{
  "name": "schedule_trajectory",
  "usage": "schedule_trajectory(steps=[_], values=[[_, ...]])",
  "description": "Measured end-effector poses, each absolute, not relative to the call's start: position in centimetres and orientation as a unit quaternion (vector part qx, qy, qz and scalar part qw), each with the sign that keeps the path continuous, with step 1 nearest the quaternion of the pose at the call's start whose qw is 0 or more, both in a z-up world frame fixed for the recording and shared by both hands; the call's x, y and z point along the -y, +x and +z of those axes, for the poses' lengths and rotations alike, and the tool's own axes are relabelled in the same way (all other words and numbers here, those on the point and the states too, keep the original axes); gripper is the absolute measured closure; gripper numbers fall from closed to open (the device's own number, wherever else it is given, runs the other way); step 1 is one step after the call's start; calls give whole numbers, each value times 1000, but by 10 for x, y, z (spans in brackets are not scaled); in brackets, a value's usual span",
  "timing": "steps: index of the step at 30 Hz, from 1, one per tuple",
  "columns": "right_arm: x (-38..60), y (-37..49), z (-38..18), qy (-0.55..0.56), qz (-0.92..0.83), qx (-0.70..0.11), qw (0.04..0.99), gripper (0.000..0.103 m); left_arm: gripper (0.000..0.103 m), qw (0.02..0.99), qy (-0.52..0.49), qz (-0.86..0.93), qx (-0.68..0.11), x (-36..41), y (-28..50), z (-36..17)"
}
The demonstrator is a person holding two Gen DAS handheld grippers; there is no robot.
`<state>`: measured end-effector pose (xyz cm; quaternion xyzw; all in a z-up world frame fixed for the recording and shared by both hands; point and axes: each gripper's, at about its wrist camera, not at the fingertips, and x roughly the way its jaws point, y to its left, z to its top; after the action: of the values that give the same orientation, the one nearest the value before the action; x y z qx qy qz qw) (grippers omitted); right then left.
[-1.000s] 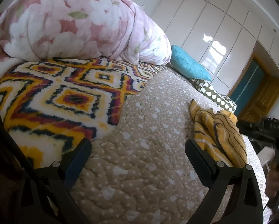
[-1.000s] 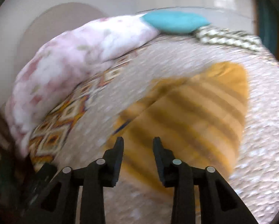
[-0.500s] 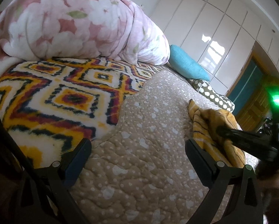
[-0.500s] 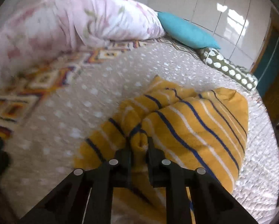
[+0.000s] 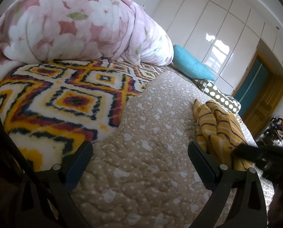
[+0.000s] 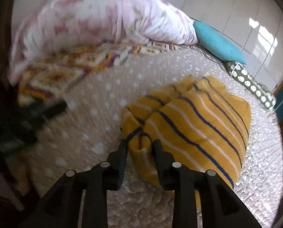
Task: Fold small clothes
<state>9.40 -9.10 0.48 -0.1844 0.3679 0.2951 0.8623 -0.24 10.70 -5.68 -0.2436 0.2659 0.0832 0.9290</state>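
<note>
A mustard-yellow small garment (image 6: 194, 121) with blue and white stripes lies crumpled on the beige dotted quilt (image 6: 103, 98). My right gripper (image 6: 140, 145) has a bunched fold of its near edge between the fingers, filling the gap and touching both; the jaws are opening. In the left wrist view the garment (image 5: 217, 125) lies at the right, with the right gripper (image 5: 255, 152) a dark blur at its near edge. My left gripper (image 5: 139, 148) hovers wide open over bare quilt (image 5: 151, 171), holding nothing.
A fluffy diamond-pattern blanket (image 5: 56, 98) covers the bed's left side, with a pink floral duvet (image 5: 80, 24) heaped behind it. A teal pillow (image 5: 190, 64) and a dotted olive cushion (image 5: 219, 95) lie at the far edge. White wardrobe doors stand beyond.
The right gripper came onto the garment's near edge, pinched a fold, rolled and slid across the bed with it; its fingers now stand wider than half a second ago. The left gripper stayed still.
</note>
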Motion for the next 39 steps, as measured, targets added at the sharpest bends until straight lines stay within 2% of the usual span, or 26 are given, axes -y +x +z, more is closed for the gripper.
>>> schedule_trajectory(steps=[4,7,8,9,11,15,20,22,24,26,28,31,36,39], values=[[103,126,37,-133,247,-342,897,62,3,928,-251,78,-264,-109,-3,-57],[100,171,31,-102,191,-364,906,62,3,928,-250,77,-265,-109,-4,-57],[94,183,23,-94,181,-382,902,65,3,928,-250,77,-265,-109,-4,-57],[90,194,15,-90,173,-395,898,75,3,928,-250,77,-265,-109,-4,-57],[79,217,-8,-75,165,-434,882,82,3,928,-251,76,-265,-109,-3,-57],[70,234,-28,-17,207,-469,858,79,3,928,-249,78,-265,-108,-4,-57],[114,212,6,77,266,-449,850,78,3,927,-245,79,-274,-107,-3,-55],[148,189,23,92,246,-423,867,75,3,922,-256,64,-284,-106,-2,-49],[179,170,30,91,218,-409,881,64,3,915,-279,15,-292,-104,3,-39],[211,151,29,83,188,-403,892,62,3,912,-286,-21,-295,-99,11,-30],[231,143,25,77,171,-403,896,61,3,912,-266,-57,-306,-86,29,-19],[262,137,10,100,164,-408,892,51,3,906,-244,-106,-329,-65,65,-11],[288,147,-13,184,181,-409,875,38,3,894,-216,-134,-370,-35,127,-9],[286,168,-34,231,207,-421,852,34,3,894,-183,-137,-386,-22,152,-13]])
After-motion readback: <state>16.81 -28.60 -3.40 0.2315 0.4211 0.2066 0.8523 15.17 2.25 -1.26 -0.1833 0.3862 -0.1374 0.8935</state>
